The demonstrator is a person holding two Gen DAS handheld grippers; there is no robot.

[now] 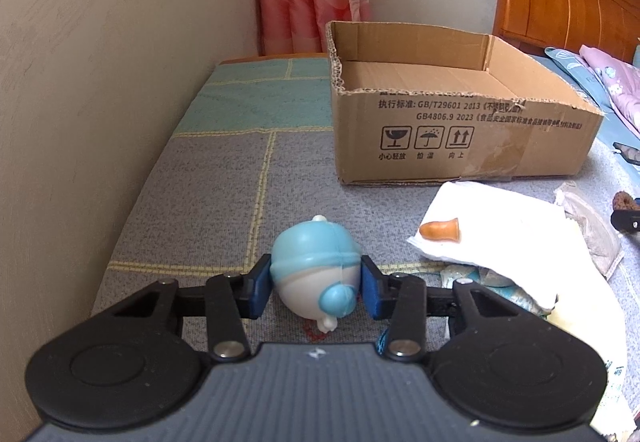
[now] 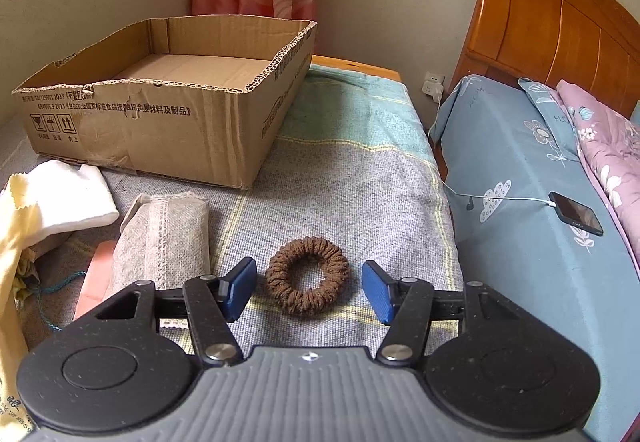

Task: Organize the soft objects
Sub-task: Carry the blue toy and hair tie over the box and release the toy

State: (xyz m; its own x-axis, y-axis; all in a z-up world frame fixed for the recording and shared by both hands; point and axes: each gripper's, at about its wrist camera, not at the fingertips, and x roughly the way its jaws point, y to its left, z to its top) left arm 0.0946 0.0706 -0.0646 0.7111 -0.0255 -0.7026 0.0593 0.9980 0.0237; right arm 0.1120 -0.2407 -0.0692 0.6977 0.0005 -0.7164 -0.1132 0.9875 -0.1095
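**Toy clamped, hair tie lined up, box waiting beyond**

Left claw (image 1: 316,284) clamped on a blue-and-white toy (image 1: 314,270), blue pads pressed to both its sides just above the grey patterned blanket (image 1: 192,202); grip set at the widest part, likely so the rounded body cannot slip out. Right claw (image 2: 308,288) spread apart, straddling a brown hair tie (image 2: 307,276) lying flat on the blanket, no pad touching it; apparently centred so a single squeeze folds the ring. Left of the right claw, a grey fabric pouch (image 2: 164,238), with a white folded cloth (image 2: 76,194) past it. Ahead and right of the left claw, a small orange piece (image 1: 440,230) resting on that cloth. Farther ahead of both claws, an open cardboard box (image 1: 460,138), nothing visible inside, probably the drop spot.
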